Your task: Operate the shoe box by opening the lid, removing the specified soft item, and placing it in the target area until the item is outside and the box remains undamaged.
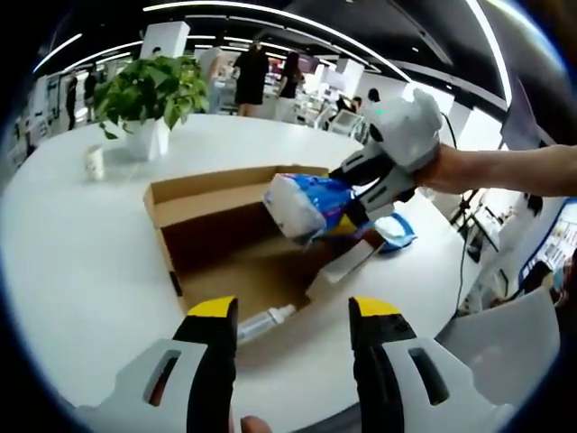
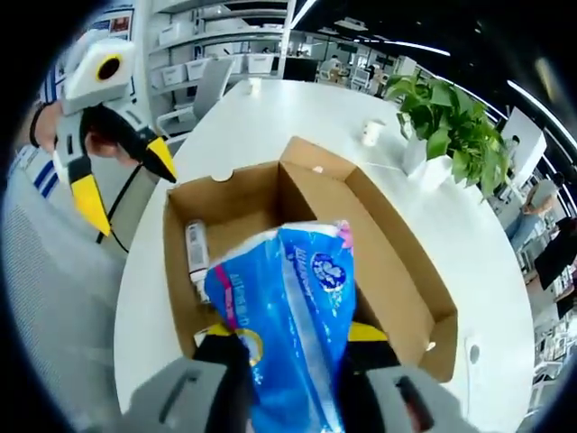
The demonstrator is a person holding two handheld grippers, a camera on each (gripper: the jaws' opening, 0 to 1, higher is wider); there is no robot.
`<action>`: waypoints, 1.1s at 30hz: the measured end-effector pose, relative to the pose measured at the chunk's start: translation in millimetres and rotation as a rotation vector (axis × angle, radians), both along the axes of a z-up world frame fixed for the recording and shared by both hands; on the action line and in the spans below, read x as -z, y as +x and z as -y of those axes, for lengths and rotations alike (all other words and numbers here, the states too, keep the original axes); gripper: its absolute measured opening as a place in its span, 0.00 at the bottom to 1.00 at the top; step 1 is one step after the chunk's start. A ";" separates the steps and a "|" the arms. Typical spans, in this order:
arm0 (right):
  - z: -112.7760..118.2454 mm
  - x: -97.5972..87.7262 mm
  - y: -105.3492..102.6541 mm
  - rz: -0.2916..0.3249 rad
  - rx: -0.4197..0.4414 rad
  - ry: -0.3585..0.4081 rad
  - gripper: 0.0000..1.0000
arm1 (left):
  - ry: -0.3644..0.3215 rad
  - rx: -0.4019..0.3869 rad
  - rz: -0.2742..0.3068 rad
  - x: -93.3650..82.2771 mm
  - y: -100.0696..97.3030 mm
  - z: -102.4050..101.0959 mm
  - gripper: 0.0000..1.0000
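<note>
An open brown cardboard shoe box lies on a white table, its lid folded back. My right gripper is shut on a soft blue and white plastic pack and holds it above the box. My left gripper stands open at the box's near side with nothing between its yellow-tipped fingers; in the right gripper view the left gripper hangs beside the box's left edge. A small white bottle lies inside the box by its wall.
A potted green plant and a small white cup stand on the table beyond the box. A blue and white packet lies on the table right of the box. People and shelves stand in the background.
</note>
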State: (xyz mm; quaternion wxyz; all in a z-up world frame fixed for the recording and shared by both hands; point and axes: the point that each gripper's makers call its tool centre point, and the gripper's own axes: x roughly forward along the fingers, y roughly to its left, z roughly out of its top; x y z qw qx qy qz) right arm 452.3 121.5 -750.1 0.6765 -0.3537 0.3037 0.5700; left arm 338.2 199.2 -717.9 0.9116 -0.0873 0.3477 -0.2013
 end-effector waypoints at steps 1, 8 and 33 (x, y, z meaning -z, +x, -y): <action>0.7 -2.0 0.4 0.002 0.000 0.003 0.32 | 0.002 0.005 0.000 0.0 0.5 1.3 0.51; 9.2 -18.2 2.1 0.016 -0.001 0.029 0.32 | 0.013 0.028 0.000 0.2 4.6 8.4 0.51; 76.6 -32.6 7.9 0.066 0.040 -0.001 0.33 | 0.022 0.091 -0.009 1.0 5.8 41.8 0.51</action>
